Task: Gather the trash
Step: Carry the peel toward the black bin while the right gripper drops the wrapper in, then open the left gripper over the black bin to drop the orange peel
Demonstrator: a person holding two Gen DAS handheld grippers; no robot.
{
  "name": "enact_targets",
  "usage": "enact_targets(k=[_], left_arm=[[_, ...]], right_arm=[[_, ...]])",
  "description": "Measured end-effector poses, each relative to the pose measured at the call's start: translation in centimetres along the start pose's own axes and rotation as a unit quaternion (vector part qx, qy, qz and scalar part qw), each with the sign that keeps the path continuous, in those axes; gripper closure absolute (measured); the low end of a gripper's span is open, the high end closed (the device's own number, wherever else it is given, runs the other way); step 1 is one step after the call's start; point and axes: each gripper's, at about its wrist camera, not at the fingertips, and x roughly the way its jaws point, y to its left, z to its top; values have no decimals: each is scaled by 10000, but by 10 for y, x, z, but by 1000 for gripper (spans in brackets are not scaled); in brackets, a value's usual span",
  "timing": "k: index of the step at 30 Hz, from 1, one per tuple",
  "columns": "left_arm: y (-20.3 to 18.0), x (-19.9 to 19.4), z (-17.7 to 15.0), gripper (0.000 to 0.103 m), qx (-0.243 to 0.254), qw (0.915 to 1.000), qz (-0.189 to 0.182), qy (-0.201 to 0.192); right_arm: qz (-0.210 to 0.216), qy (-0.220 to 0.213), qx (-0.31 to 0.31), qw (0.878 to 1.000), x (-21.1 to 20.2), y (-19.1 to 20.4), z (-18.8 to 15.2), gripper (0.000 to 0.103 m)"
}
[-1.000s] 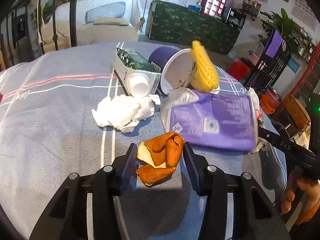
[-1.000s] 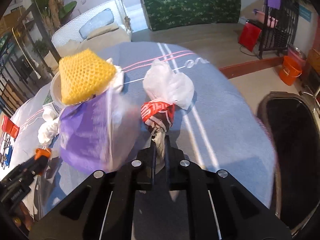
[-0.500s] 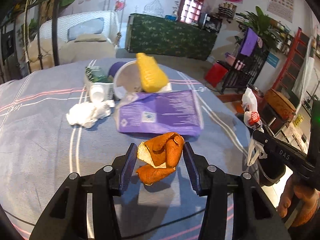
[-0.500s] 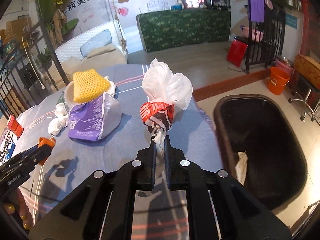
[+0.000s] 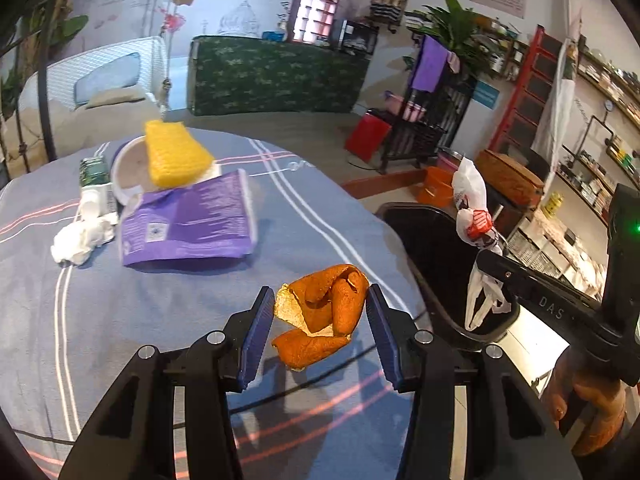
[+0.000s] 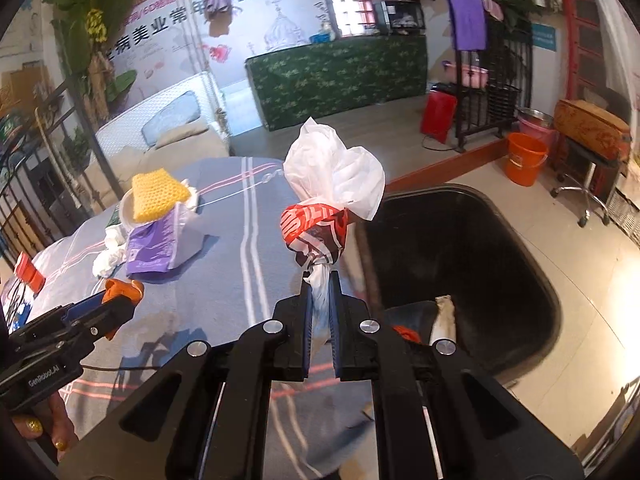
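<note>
2 items are in transit: curled orange peel [image 5: 322,312] is clamped in the left gripper [image 5: 320,326], a knotted white-and-red plastic bag [image 6: 332,200] in the nearly closed right gripper [image 6: 320,312], beside the black plastic bin [image 6: 460,264]. The purple pouch [image 5: 186,222], yellow foam net [image 5: 176,154] and crumpled white tissue [image 5: 78,236] are left on the table.

Green-draped counter [image 6: 340,76] against mural wall [image 6: 168,20]; pale tiled floor [image 6: 592,280].
</note>
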Motion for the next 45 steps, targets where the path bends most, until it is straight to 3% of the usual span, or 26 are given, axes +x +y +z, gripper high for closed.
enact_targets(k=[11,27,29,30,31,33,45], left_arm=[[-49,20,1,56,527,9975,-445,132],[-81,36,1,56,949,9926,-699,277],[-82,37,2,56,936,9926,-711,311],[-82,38,1,56,930,9926,-714,324],[-82,39,2,56,928,9925,-718,335],[-84,39,1,56,942,9924,-714,351],[-92,52,12,56,1051,9899,-848,427]], right_arm=[[-502,-65,422,9978,-7,-53,-8,95],[-1003,371,473,9931,53,-94,-4,94],[-1050,527,525,9917,62,-97,-6,89],[-1108,607,581,9903,67,-99,-8,74],[-1155,681,627,9890,70,-101,-10,51],[-1221,594,664,9885,67,-102,-12,39],[-1174,322,592,9908,29,-99,-23,34]])
